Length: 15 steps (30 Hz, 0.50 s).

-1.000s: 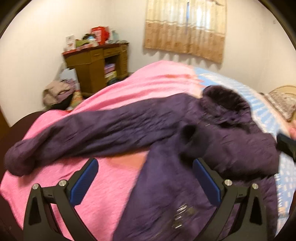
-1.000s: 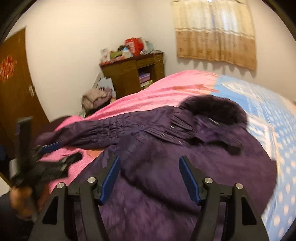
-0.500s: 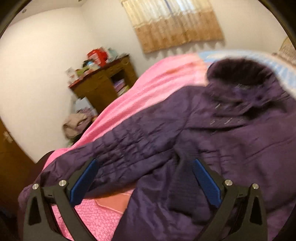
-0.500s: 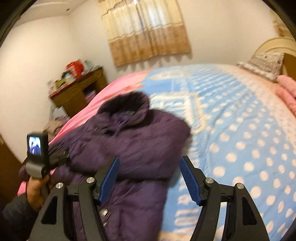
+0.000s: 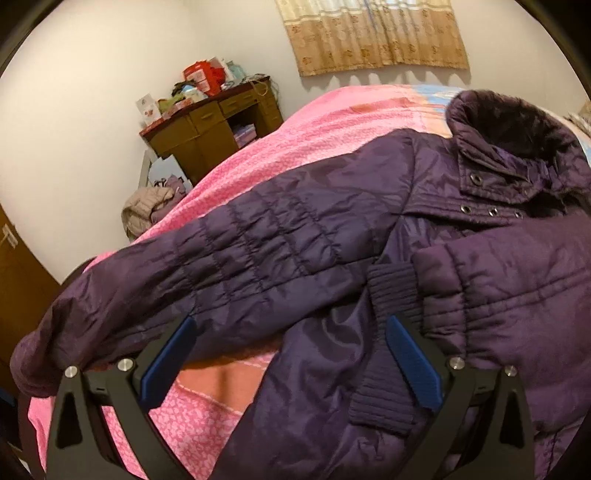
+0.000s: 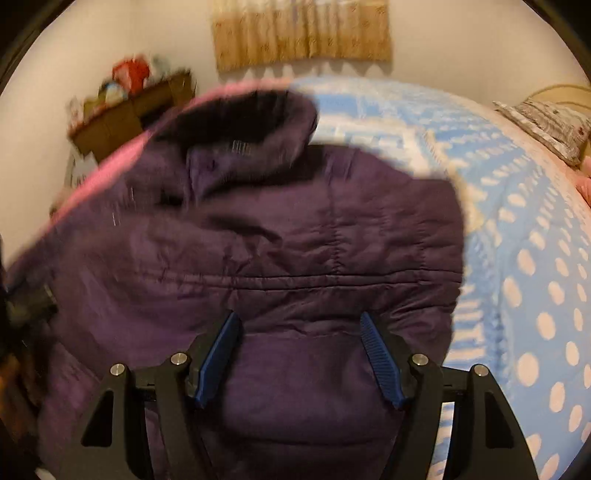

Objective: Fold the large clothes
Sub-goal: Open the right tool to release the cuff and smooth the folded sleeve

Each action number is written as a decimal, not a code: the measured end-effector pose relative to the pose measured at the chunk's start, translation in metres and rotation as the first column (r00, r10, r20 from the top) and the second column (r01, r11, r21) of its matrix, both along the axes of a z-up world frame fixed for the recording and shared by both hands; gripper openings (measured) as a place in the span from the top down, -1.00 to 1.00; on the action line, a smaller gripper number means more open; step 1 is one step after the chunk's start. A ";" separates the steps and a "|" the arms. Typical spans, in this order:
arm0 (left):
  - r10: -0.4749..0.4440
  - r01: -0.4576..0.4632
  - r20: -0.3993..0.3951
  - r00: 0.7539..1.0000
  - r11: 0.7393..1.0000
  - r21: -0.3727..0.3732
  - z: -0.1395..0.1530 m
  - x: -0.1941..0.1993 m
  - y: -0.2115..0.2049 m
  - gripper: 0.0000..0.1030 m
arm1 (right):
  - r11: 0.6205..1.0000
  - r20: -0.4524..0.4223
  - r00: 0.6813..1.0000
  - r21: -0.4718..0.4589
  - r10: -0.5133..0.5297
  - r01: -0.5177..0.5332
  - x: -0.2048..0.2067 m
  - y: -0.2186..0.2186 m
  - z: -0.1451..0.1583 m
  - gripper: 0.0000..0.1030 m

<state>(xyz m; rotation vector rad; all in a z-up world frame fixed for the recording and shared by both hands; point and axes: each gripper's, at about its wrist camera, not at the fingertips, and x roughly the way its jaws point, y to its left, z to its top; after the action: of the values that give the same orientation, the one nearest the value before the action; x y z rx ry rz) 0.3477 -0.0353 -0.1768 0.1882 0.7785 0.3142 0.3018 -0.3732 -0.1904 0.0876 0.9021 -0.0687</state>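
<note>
A large dark purple padded jacket [image 5: 369, 229] lies on the bed. One sleeve [image 5: 207, 266] stretches out to the left over the pink blanket [image 5: 332, 125]. The other sleeve lies across the body, its ribbed cuff [image 5: 391, 295] near the middle. The fur-lined collar [image 5: 513, 122] is at the far side. My left gripper [image 5: 288, 328] is open, low over the jacket, between the outstretched sleeve and the cuff. My right gripper [image 6: 299, 325] is open over the jacket's body [image 6: 295, 240], holding nothing. The right wrist view is blurred.
A blue dotted sheet [image 6: 535, 258] covers the bed's right part, with a pillow [image 6: 554, 125] at far right. A wooden desk [image 5: 214, 129] with clutter stands by the far wall, a bundle of clothes [image 5: 147, 210] on the floor beside it. A curtain [image 5: 373, 33] hangs behind.
Both grippers have moved closer to the jacket and lower. The right gripper has swung left, so the jacket now fills its view. Both stay open.
</note>
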 end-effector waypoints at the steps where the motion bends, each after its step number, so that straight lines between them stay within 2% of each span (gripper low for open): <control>1: 0.011 -0.011 0.010 1.000 1.000 0.000 0.005 -0.002 0.001 -1.00 | 1.000 0.000 1.000 -0.015 0.009 -0.009 -0.002 0.000 0.001 -0.35; 4: 0.043 -0.044 0.089 0.995 0.999 0.011 0.031 -0.018 -0.001 -1.00 | 1.000 -0.004 1.000 0.007 -0.021 0.021 -0.009 -0.005 0.018 -0.35; 7: -0.001 0.006 0.134 0.991 0.999 -0.038 0.053 -0.029 -0.011 -1.00 | 0.999 0.076 0.997 -0.046 -0.011 0.014 -0.017 0.010 0.048 -0.35; 9: -0.036 0.043 0.136 0.990 0.998 -0.052 0.058 -0.030 -0.025 -1.00 | 0.999 0.115 0.993 -0.037 0.017 -0.012 -0.016 0.018 0.059 -0.35; 12: -0.078 0.082 0.110 0.991 0.996 -0.031 0.050 -0.020 -0.047 -1.00 | 0.998 0.120 0.991 -0.020 0.065 -0.063 -0.001 0.031 0.052 -0.35; 15: -0.078 0.077 0.044 0.996 0.997 0.020 0.022 -0.001 -0.057 -1.00 | 0.998 0.047 0.997 0.018 0.064 -0.065 0.013 0.033 0.027 -0.35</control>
<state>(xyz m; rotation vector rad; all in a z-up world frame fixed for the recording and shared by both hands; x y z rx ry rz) 0.3464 -0.0924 -0.1549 0.2271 0.7222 0.2509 0.3151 -0.3399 -0.1637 0.0775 0.8585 0.0023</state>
